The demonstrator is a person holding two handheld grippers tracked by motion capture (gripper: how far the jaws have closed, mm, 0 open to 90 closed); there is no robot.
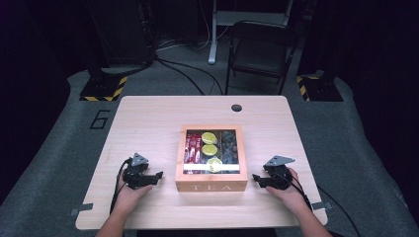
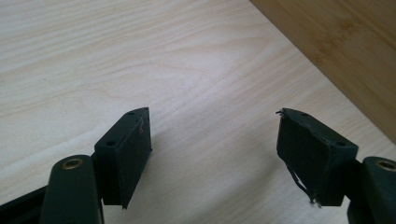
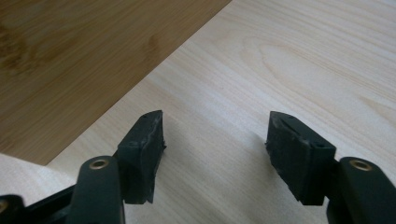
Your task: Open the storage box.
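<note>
High view: a pale wooden table is seen on a grey floor in a dark room, with a folding chair behind it. A wooden tea box rests at the table's middle near the front edge, closed under a glass lid; its lettered front is turned toward the person, and its slightly longer axis runs front to back. The left gripper and right gripper are held just beside the box, apart from it, jaws spread with nothing between them.
</note>
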